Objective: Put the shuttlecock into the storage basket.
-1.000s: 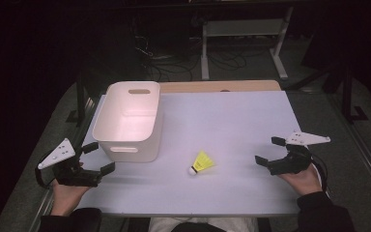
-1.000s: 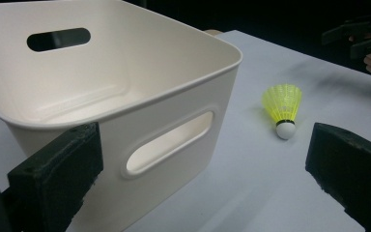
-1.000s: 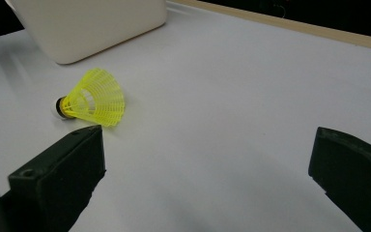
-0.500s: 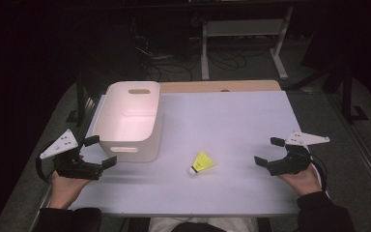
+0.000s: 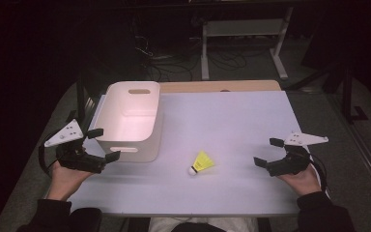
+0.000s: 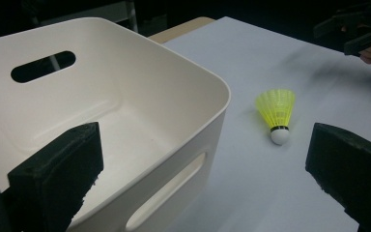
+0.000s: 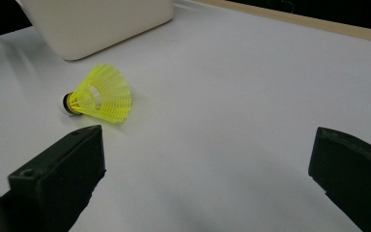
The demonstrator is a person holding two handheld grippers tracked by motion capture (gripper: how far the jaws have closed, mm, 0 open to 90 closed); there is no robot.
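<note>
Right gripper view: the right gripper (image 7: 205, 181) had its two black, block-shaped jaws spread wide, one at the lower left and one at the lower right, with bare tabletop between them. A yellow plastic mesh-skirted shuttlecock (image 7: 99, 95) lay on its side on the pale white table surface (image 7: 251, 92), white cork tip pointing left, just beyond the left jaw, not touching it. The lower corner of a cream plastic bin (image 7: 96, 21) stood behind it, apart.
</note>
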